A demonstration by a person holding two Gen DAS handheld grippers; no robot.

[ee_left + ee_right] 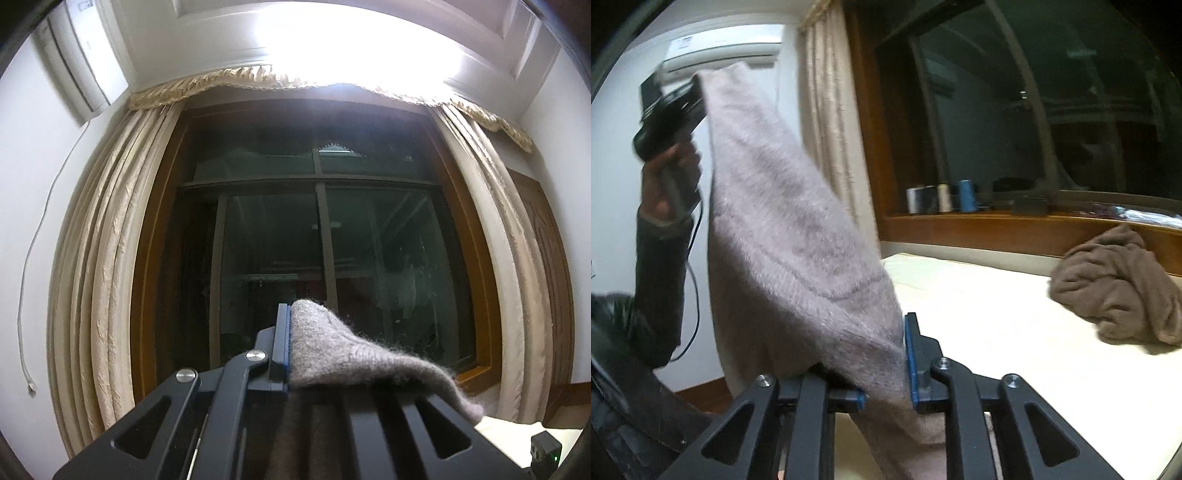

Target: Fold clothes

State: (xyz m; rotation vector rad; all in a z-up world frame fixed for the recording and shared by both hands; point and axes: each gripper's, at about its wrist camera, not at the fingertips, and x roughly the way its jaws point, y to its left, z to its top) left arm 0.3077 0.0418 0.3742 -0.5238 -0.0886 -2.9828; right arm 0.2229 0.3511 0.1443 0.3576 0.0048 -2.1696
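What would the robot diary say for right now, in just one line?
left gripper: shut on grey sweater, held high | right gripper: sweater's lower edge between its jaws | brown garment: crumpled on bed | fold: not done

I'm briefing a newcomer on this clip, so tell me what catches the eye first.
A fuzzy grey sweater hangs stretched in mid-air, its top corner pinched in the left tongs held high by a hand, its lower part between the fingers of the right tongs. Behind it a crumpled brown garment lies on the pale bed, below a large dark window framed by beige curtains.
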